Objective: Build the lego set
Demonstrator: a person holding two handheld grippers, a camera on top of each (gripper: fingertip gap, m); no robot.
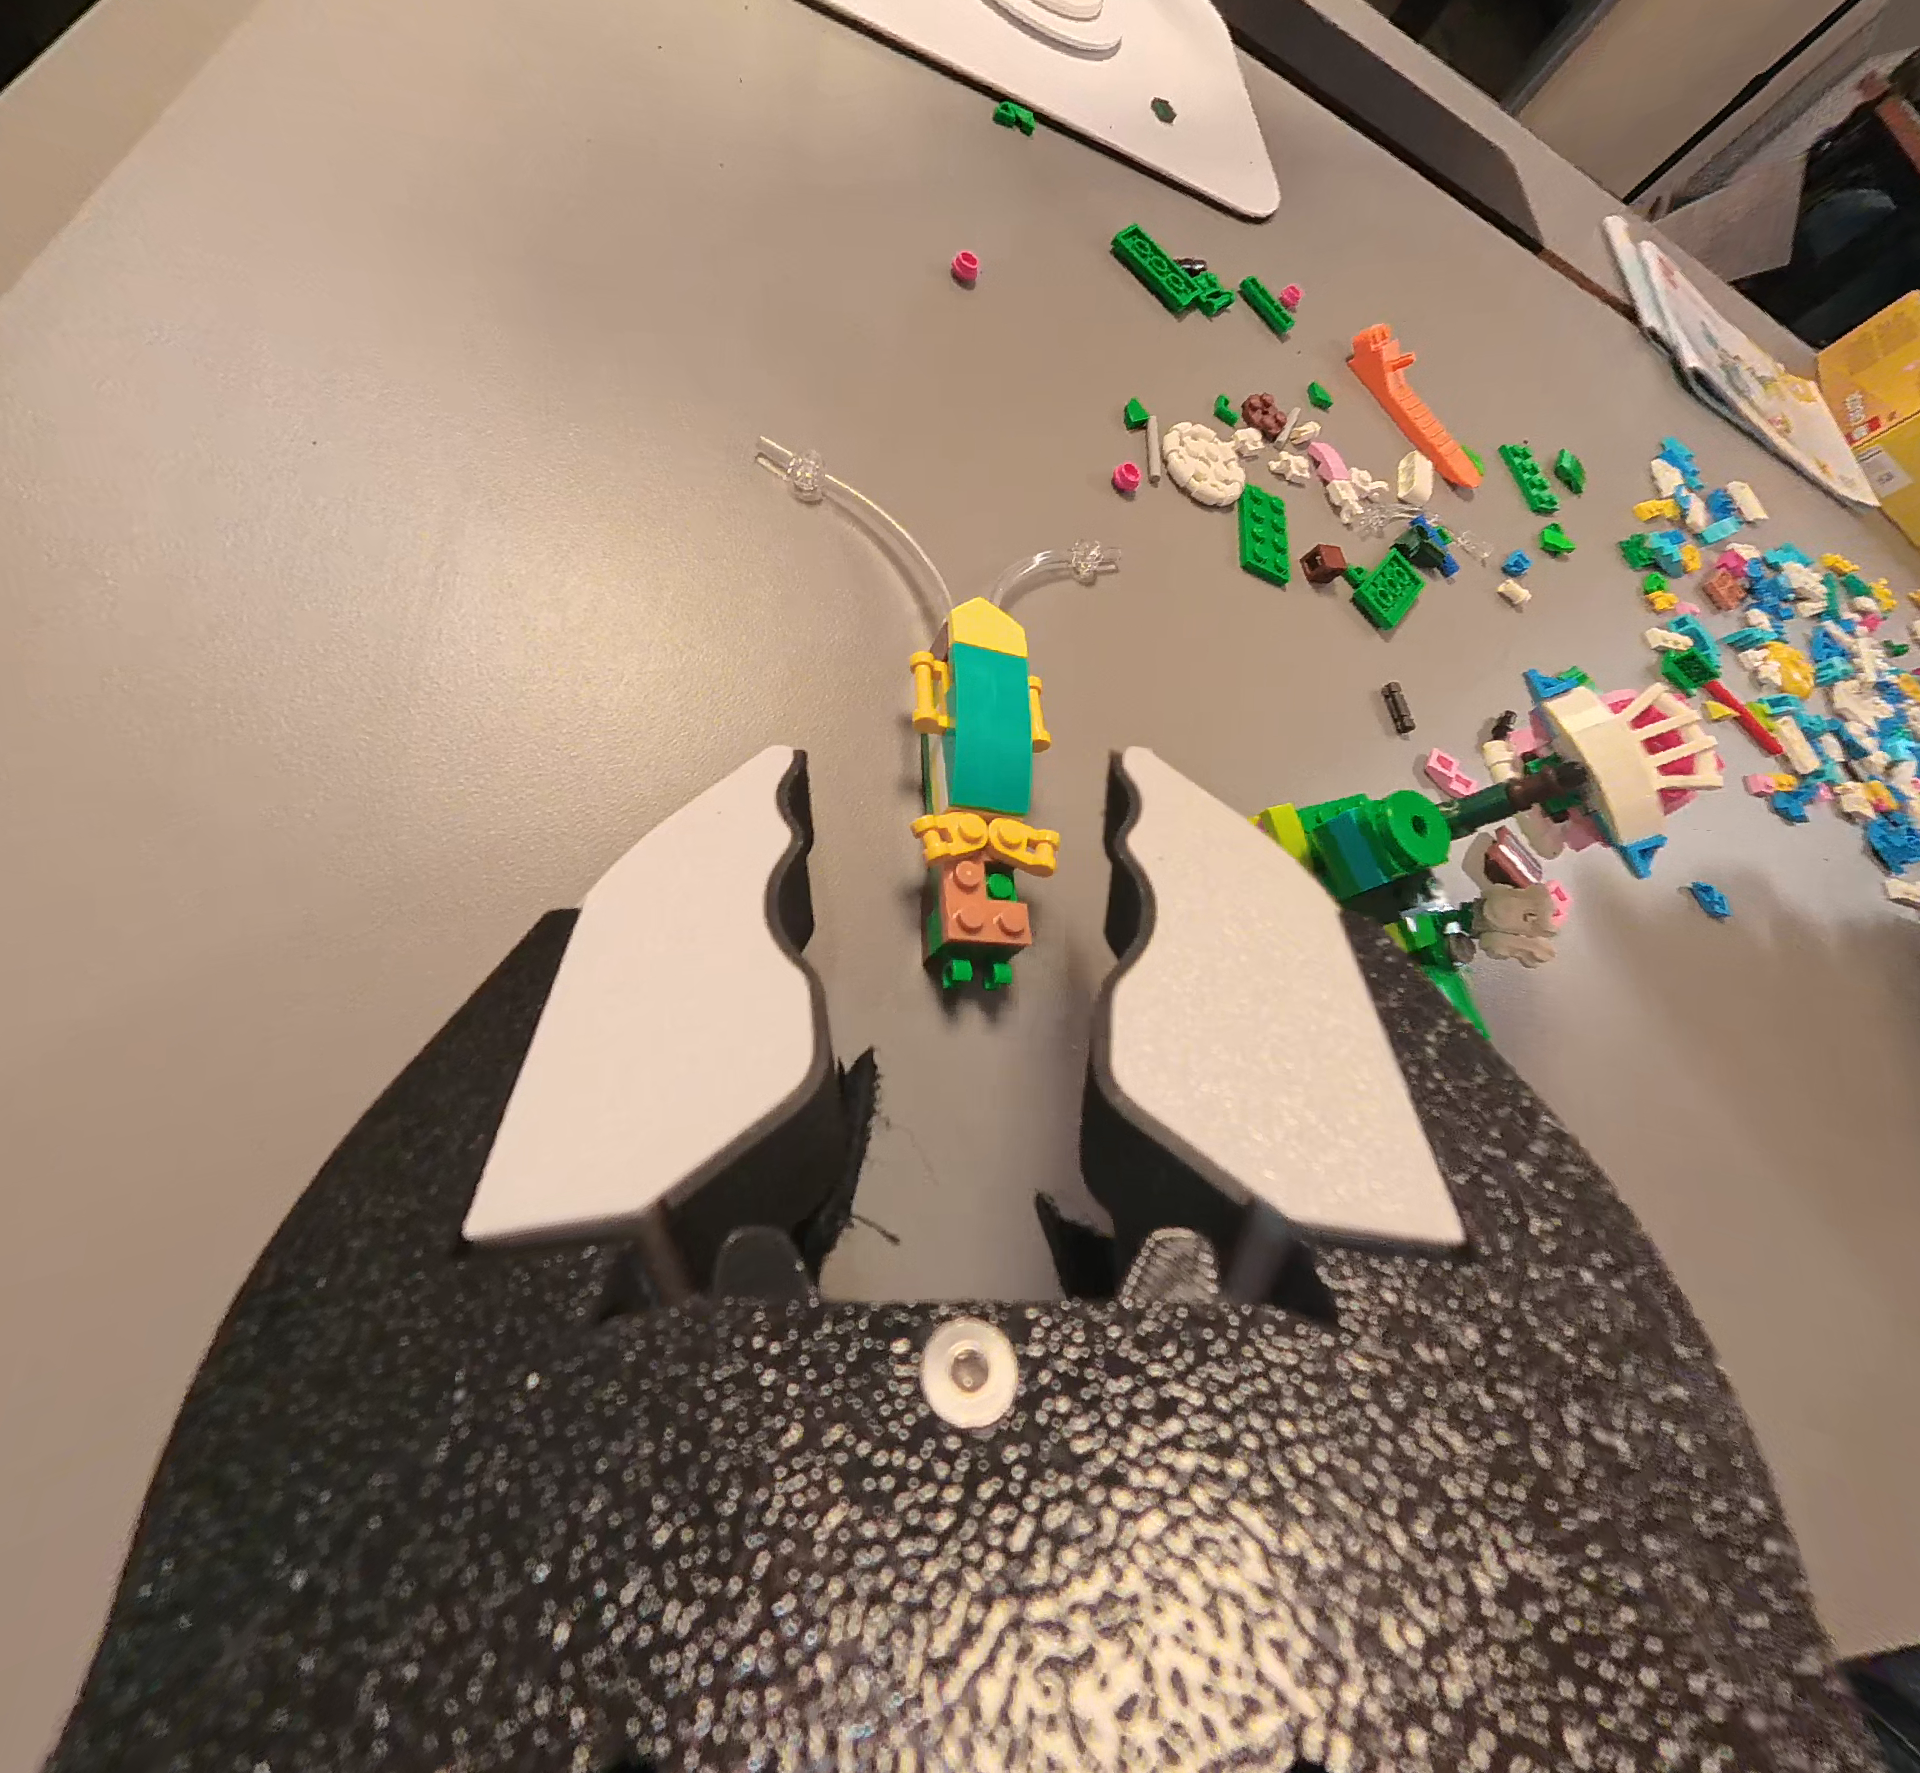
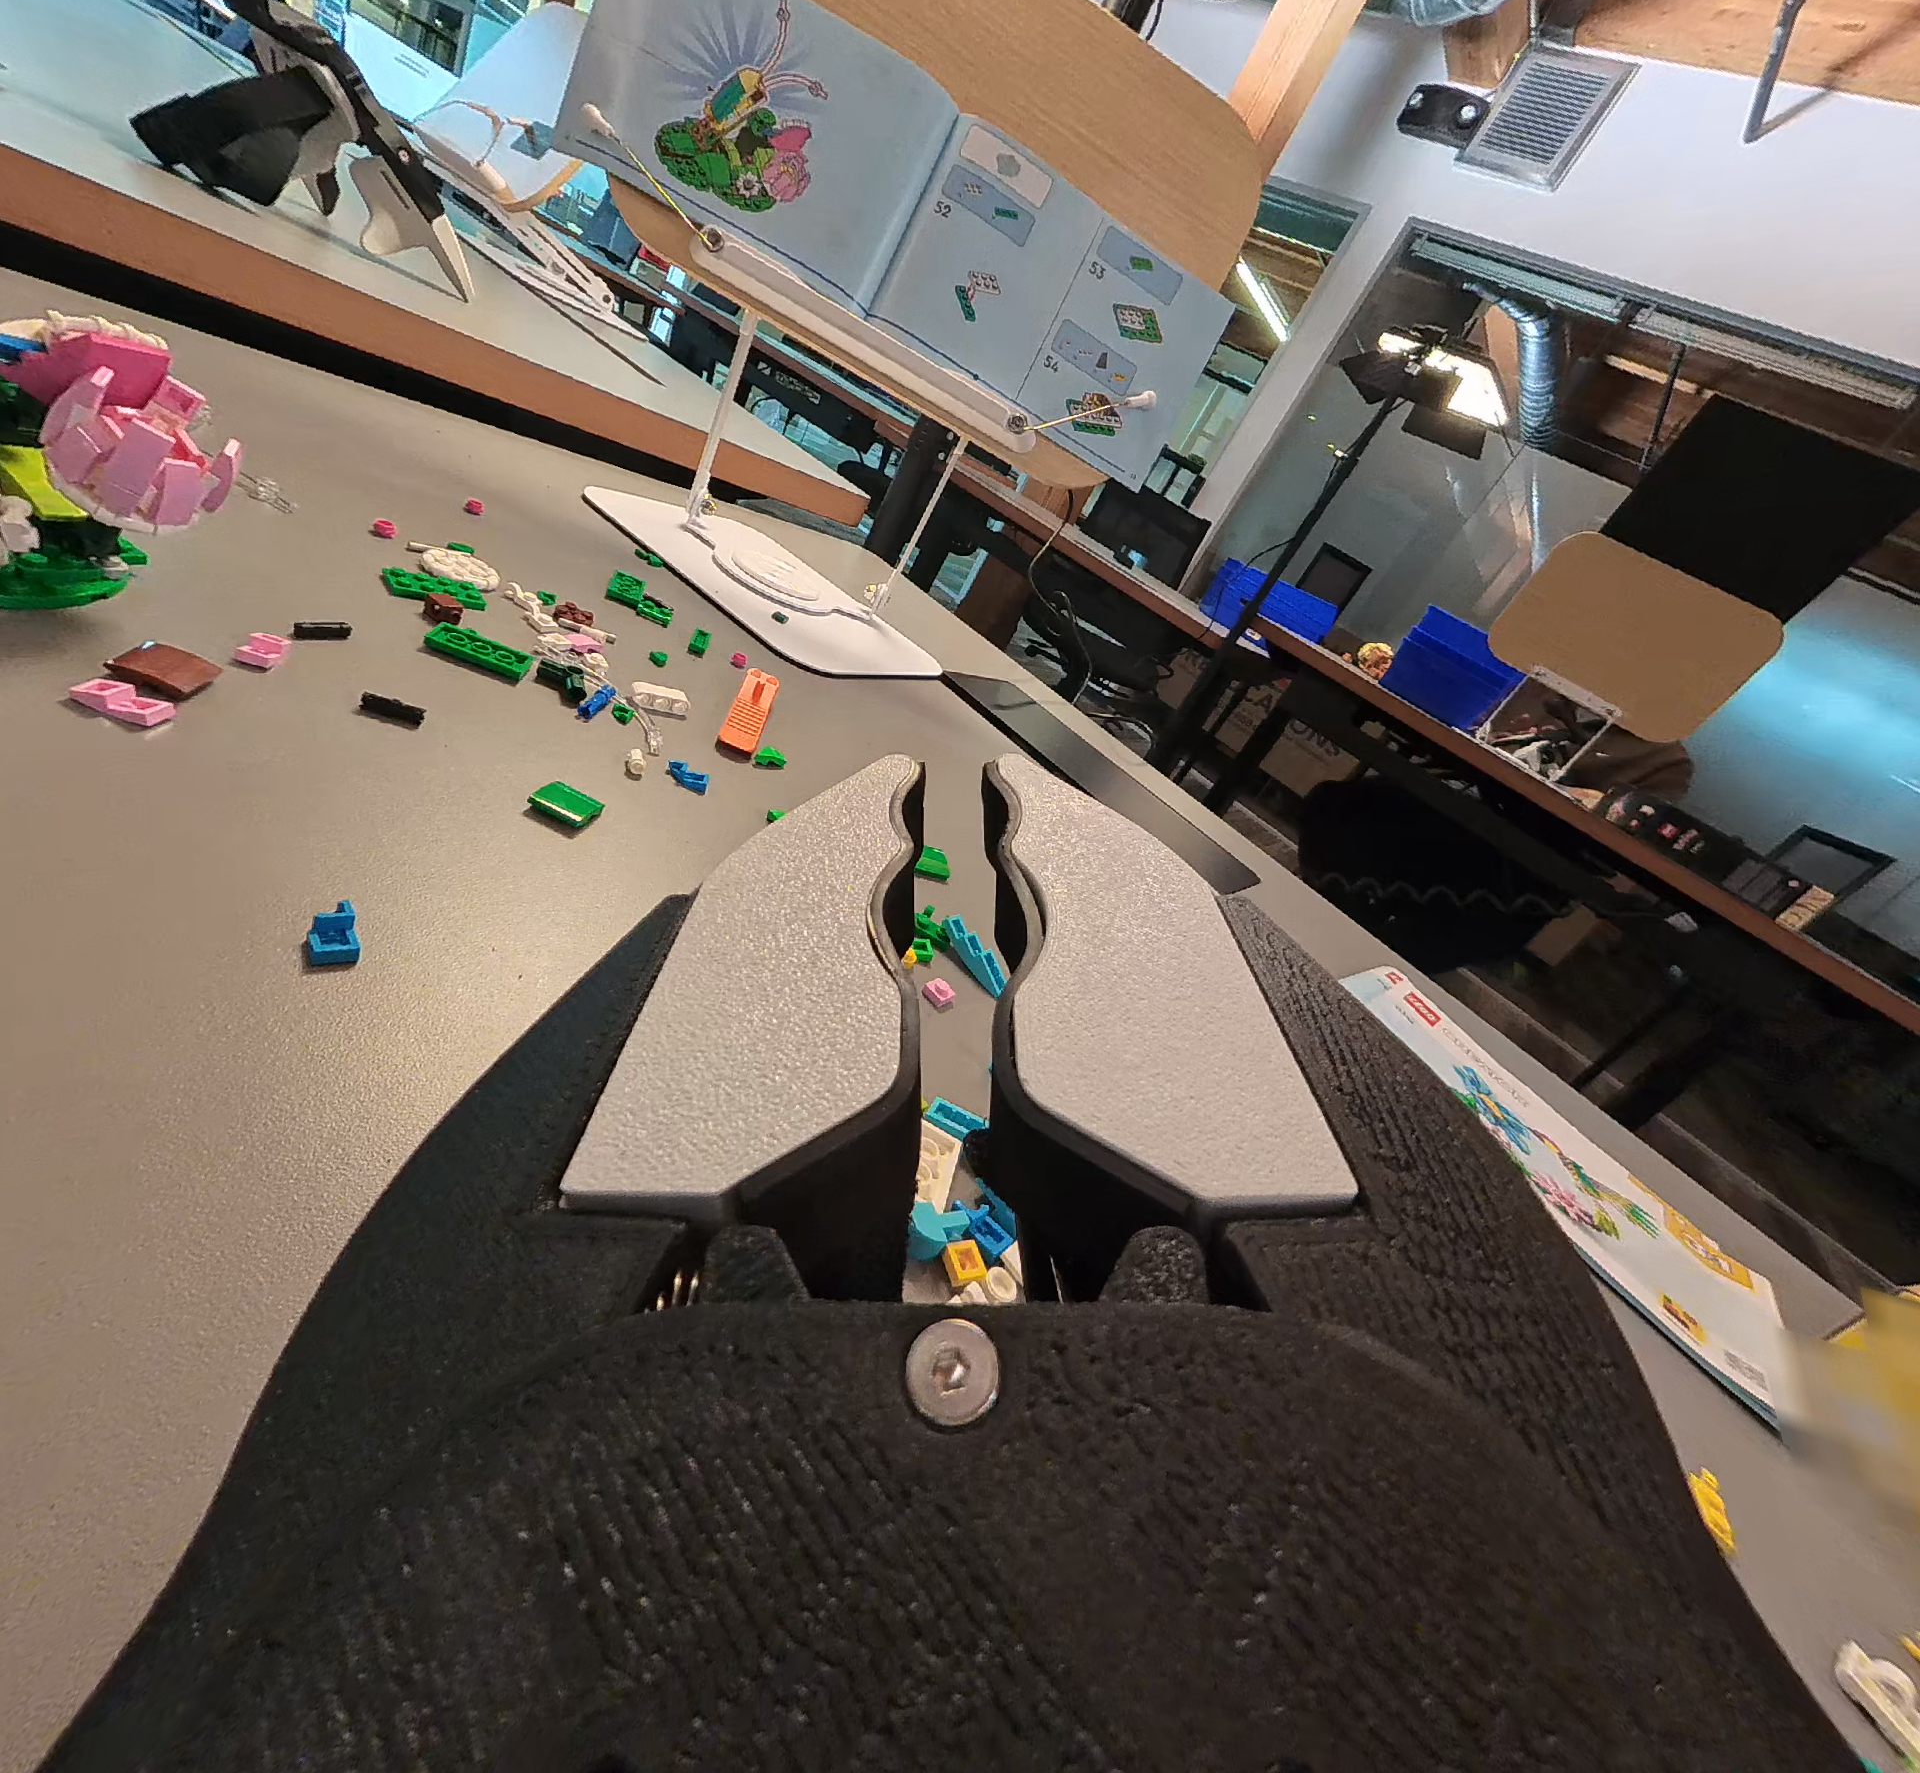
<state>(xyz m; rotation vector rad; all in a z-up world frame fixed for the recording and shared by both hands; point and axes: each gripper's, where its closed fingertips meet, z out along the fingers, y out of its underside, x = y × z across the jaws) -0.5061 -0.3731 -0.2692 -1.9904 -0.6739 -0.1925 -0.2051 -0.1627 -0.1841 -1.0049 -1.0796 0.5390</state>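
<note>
1. Left tongs (image 1: 951,876) are gaping around the teal-and-yellow lego build (image 1: 977,788), which is lying on the grey surface (image 1: 416,580), untouched.
2. Right tongs (image 2: 953,788) are hovering nearly closed, empty; only this view is showing the instruction booklet (image 2: 883,196).

Soft, even indoor light falls on the grey bench (image 1: 416,476), with faint, short shadows under the bricks. In the right wrist view a studio lamp (image 2: 1439,373) and ceiling strips glare brightly in the background. Both wide-angle views bend straight lines toward the edges. The yellow box (image 2: 1870,1380) at the right margin is smeared, perhaps by motion. Speckled highlights glint on the left claw (image 1: 951,850) housing.
</note>
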